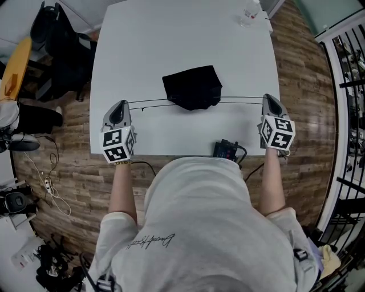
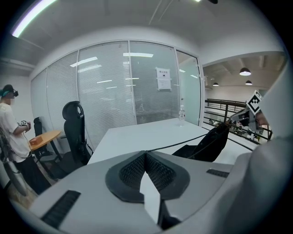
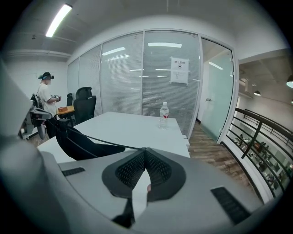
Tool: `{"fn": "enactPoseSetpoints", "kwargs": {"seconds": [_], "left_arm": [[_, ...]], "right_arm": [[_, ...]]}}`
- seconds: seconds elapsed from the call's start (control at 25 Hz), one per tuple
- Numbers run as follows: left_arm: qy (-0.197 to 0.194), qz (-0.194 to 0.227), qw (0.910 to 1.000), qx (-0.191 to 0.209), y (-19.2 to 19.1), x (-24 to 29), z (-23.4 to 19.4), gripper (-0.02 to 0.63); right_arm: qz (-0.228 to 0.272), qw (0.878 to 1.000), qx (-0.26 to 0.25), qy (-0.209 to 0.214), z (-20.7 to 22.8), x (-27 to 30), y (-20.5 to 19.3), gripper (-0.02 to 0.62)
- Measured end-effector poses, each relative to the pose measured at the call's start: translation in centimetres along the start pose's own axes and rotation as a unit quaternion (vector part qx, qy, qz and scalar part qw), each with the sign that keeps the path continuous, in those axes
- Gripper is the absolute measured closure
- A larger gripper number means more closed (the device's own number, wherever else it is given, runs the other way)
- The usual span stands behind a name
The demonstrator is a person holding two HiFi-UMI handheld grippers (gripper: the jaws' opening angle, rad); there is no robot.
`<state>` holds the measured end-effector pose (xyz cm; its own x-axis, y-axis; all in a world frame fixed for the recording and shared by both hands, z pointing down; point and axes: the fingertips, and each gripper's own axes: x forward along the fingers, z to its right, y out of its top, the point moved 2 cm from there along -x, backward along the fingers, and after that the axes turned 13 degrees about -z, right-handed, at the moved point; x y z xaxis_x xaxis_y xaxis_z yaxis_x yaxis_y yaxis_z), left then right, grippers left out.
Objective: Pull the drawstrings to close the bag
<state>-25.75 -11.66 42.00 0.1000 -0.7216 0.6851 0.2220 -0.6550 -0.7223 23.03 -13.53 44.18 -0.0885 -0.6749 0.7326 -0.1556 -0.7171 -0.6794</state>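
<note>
A black fabric drawstring bag [image 1: 193,86] lies near the middle of the white rectangular table [image 1: 171,34]. The edge at its 6 o'clock side is bunched and lifted off the tabletop. From that edge the thin black left drawstring [image 1: 151,103] runs taut toward 9 o'clock, and the thin black right drawstring [image 1: 242,100] runs taut toward 3 o'clock.

The left gripper [image 1: 122,105] has its jaws pressed together, pinching the left drawstring at their tip. The right gripper [image 1: 268,100] is likewise clenched, on the right drawstring. Both grippers hover over the table's near edge, well apart from the bag.

A clear plastic water bottle [image 1: 249,14] stands at 1 o'clock from the bag, by the far corner. A small black device [image 1: 228,151] sits at 5 o'clock, on the near edge.
</note>
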Motion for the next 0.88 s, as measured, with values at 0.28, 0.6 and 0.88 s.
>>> {"fn": "enactPoseSetpoints", "kwargs": {"seconds": [0.28,0.6,0.88], "left_arm": [[0.011,-0.003,0.9999,-0.007,-0.2,0.0,-1.5,0.594],[0.02,-0.009,0.9997,-0.01,-0.8,-0.3,-2.5,0.594],[0.024,-0.003,0.9991,-0.034,-0.7,-0.2,-3.3,0.592]], "right_arm": [[-0.005,1.0,0.026,-0.008,1.2,-0.1,-0.3,0.572],[-0.004,0.999,0.046,-0.024,3.5,-0.6,-1.1,0.572],[0.0,0.998,0.056,-0.028,4.5,-0.8,-1.4,0.572]]}}
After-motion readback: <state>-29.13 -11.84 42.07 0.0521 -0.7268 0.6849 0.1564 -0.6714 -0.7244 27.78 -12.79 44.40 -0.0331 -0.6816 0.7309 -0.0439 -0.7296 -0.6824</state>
